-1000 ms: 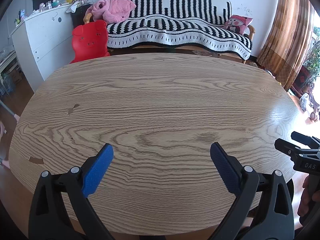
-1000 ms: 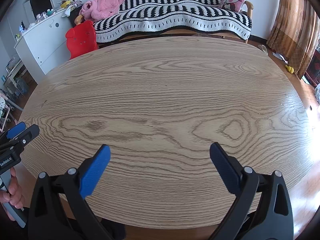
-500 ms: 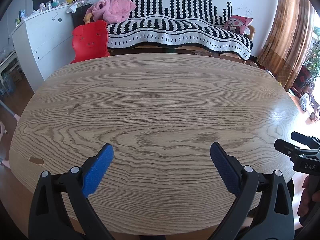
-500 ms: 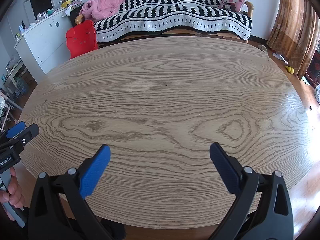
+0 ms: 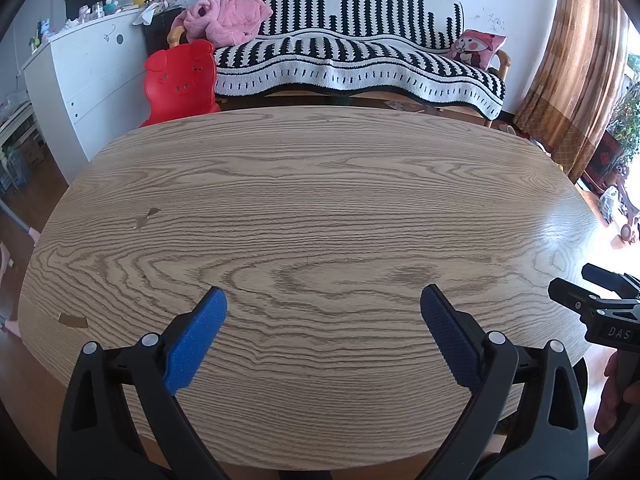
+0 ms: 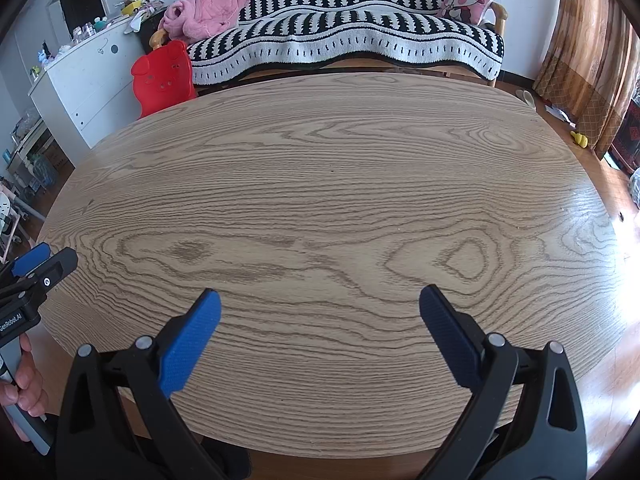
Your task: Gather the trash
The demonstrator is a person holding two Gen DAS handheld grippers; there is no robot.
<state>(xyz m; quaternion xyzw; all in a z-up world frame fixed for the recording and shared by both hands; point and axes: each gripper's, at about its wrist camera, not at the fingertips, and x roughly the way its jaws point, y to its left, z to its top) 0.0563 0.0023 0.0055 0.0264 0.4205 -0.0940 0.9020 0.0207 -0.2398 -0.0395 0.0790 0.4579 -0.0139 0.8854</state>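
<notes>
No trash shows on the oval wooden table [image 5: 320,184] in either view; it also fills the right wrist view [image 6: 328,184]. My left gripper [image 5: 323,300] is open and empty over the table's near edge. My right gripper [image 6: 320,304] is open and empty, also over the near edge. The right gripper's tip shows at the right edge of the left wrist view [image 5: 596,300]. The left gripper's tip shows at the left edge of the right wrist view [image 6: 36,268].
Behind the table stand a sofa with a black-and-white striped cover [image 5: 360,64], a pink blanket [image 5: 224,18], a red pig-shaped chair [image 5: 180,76] and a white cabinet [image 5: 92,68]. Brown curtains [image 5: 580,68] hang at the right. Small chips mark the tabletop [image 5: 146,218].
</notes>
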